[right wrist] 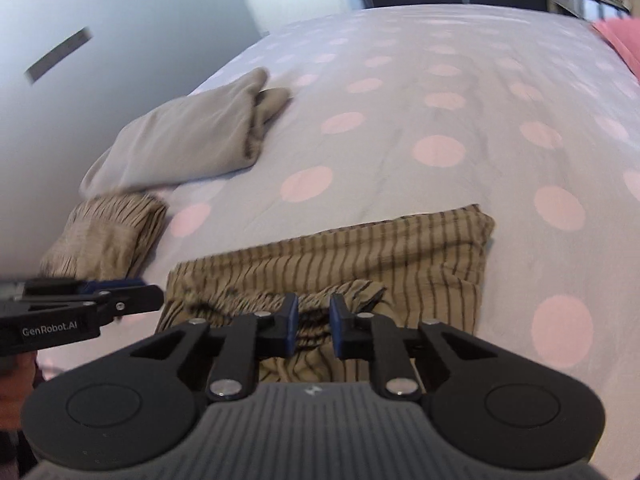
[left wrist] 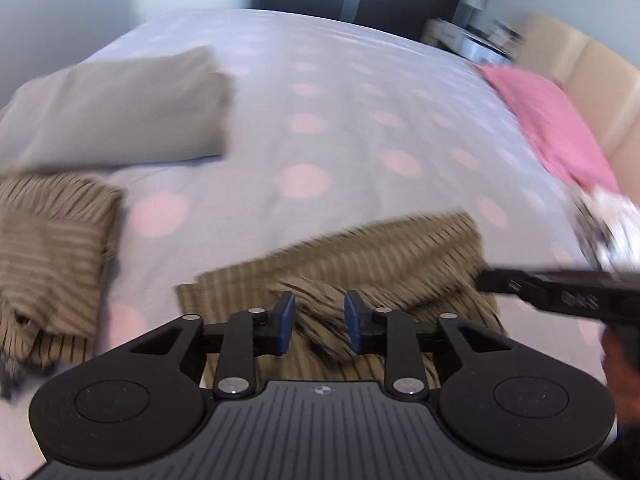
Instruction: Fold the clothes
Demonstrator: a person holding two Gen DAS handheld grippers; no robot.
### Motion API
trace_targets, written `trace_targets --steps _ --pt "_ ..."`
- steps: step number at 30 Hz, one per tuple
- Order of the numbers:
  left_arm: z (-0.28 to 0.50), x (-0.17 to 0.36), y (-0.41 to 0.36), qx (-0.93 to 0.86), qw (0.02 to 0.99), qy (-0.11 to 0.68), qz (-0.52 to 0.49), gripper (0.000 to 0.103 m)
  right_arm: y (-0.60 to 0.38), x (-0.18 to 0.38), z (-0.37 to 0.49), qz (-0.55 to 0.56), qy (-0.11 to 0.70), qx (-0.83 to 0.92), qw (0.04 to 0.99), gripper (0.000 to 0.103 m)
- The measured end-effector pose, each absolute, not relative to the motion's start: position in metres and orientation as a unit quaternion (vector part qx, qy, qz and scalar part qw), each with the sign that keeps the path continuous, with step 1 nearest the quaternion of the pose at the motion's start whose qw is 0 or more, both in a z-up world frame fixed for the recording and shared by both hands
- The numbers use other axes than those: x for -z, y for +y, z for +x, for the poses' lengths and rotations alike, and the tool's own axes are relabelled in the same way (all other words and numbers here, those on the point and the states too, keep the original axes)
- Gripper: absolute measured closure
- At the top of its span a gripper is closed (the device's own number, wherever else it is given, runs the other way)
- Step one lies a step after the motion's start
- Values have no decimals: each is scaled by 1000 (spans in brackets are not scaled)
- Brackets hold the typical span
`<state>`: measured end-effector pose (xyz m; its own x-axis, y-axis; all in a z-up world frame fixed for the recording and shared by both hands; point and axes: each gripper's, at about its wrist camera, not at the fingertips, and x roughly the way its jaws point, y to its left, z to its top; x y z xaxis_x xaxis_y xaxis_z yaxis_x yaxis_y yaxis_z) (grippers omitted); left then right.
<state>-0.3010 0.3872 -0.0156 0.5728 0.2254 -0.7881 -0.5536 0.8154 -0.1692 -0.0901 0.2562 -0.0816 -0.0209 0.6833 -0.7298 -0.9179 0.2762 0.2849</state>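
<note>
A tan striped garment [left wrist: 384, 264] lies partly folded on the bed's near edge; it also shows in the right wrist view [right wrist: 380, 256]. My left gripper [left wrist: 319, 322] hovers just above its near edge, jaws part open, nothing held. My right gripper [right wrist: 313, 326] is likewise part open and empty over the garment's bunched near edge. The right gripper shows from the side in the left wrist view [left wrist: 560, 288], and the left gripper shows from the side in the right wrist view [right wrist: 80, 300].
The bed [left wrist: 340, 92] has a pale cover with pink dots. A folded striped garment [left wrist: 52, 256] and a folded beige one [left wrist: 120, 112] lie at the left. A pink cloth [left wrist: 548, 120] and a patterned white item [left wrist: 612, 232] lie at the right, by a cream headboard [left wrist: 600, 80].
</note>
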Motion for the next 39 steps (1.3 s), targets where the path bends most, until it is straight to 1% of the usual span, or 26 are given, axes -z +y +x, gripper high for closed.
trace_targets --steps 4,9,12,14,17,20,24,25,33,35,39 --pt "-288 32 368 -192 864 440 -148 80 256 98 -103 -191 396 -594 674 89" --pt "-270 70 366 -187 849 473 -143 80 269 128 -109 -223 409 -597 653 88" --pt "-263 84 369 -188 844 483 -139 80 277 144 -108 -245 409 -582 658 88" --pt "-261 88 371 -192 844 481 -138 80 281 148 -104 -240 407 -574 668 88" --pt "-261 84 376 -207 855 453 -143 80 289 146 -96 -218 405 -568 683 88" --pt "-261 76 387 -228 864 420 -160 80 299 140 -90 -197 398 -567 694 87" --pt "-261 73 404 -265 858 398 -188 80 312 142 -82 -183 396 -558 706 86" --pt "-262 73 408 -274 856 393 -194 80 315 143 -80 -177 399 -555 708 85" --pt "-268 79 428 -319 831 400 -217 79 346 161 -70 -151 416 -537 718 86" --pt "-269 80 430 -314 830 405 -223 77 350 165 -70 -153 414 -536 719 87" --pt "-272 79 429 -306 830 409 -226 64 349 164 -67 -153 415 -539 717 87"
